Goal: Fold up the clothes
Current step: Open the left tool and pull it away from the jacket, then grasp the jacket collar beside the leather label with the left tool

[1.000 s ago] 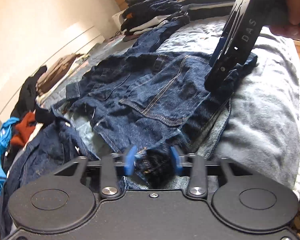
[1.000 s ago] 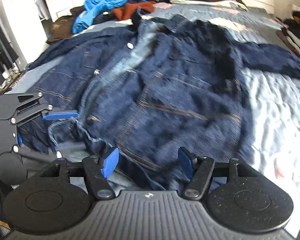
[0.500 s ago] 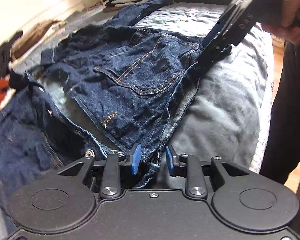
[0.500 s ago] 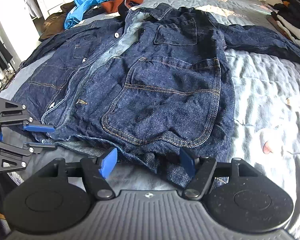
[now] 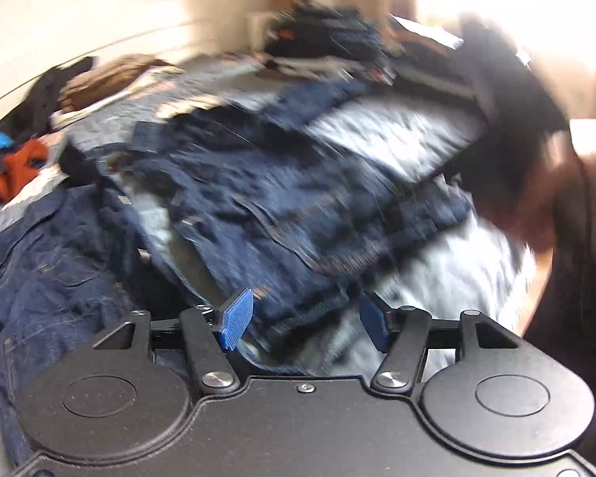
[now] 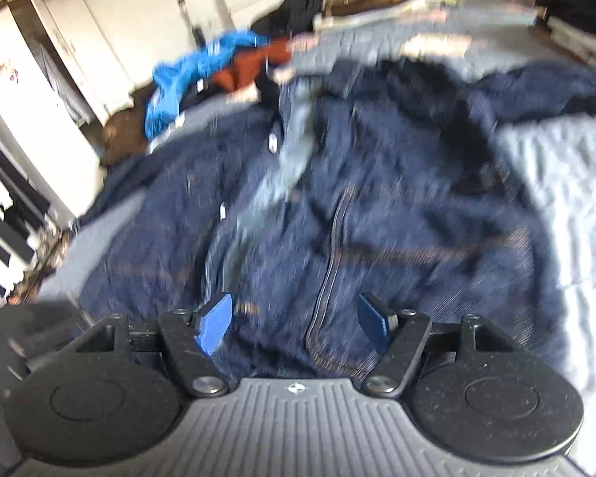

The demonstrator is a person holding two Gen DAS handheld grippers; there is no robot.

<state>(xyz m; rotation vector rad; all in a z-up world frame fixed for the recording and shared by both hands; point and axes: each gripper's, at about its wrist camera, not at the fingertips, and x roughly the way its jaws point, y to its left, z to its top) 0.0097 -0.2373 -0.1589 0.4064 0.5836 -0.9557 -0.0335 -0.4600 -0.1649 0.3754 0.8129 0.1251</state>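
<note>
A dark blue denim jacket (image 5: pixel 282 198) lies spread front-up on the grey quilted bed (image 5: pixel 381 139); both views are motion-blurred. My left gripper (image 5: pixel 306 324) hovers at the jacket's near hem. Its jaws are opening, the hem lies loosely between the blue pads (image 5: pixel 238 318), and they do not press on it. My right gripper (image 6: pixel 294 328) stands open just over the jacket (image 6: pixel 377 198), near the lower pocket seam, gripping nothing. In the left wrist view the right gripper (image 5: pixel 508 119) is a black blur at the jacket's far right edge, held by a hand (image 5: pixel 536 206).
Stacks of folded dark clothes (image 5: pixel 337 43) sit at the bed's far end. Loose blue and orange garments (image 6: pixel 218 67) and brown ones (image 5: pixel 107 75) lie along the far side. White cupboards (image 6: pixel 39 99) stand to the left of the bed. The left gripper's body (image 6: pixel 39 318) shows dark at the left edge.
The left gripper's pads have spread apart and let go of the jacket hem, and the gripper has risen and rolled. The right gripper stayed open and shifted over the jacket.
</note>
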